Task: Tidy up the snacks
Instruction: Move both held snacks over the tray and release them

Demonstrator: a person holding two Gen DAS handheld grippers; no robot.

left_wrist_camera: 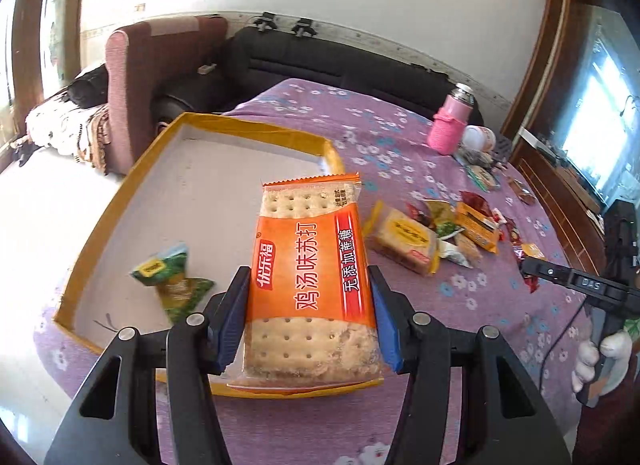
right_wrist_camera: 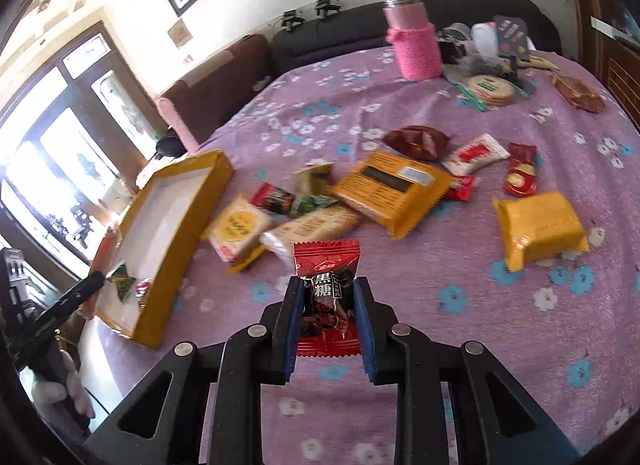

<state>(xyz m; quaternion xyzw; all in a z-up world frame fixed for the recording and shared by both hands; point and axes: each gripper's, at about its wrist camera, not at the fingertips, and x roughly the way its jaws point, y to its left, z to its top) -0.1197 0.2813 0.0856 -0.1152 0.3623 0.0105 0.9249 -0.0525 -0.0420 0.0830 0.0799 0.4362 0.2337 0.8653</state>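
My left tongs (left_wrist_camera: 308,317) clamp the light, brittle cracker pack (left_wrist_camera: 310,265) by its long edges above the yellow box (left_wrist_camera: 112,221), while my right tongs (right_wrist_camera: 328,317) pinch the soft, crinkly red candy packet (right_wrist_camera: 326,297) at mid-body over the table (right_wrist_camera: 500,325).

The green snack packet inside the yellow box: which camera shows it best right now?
The left wrist view. There the green snack packet lies unobstructed on the white floor of the yellow box, slightly blurred. In the right wrist view it is small, near the frame's edge, beside the left claw.
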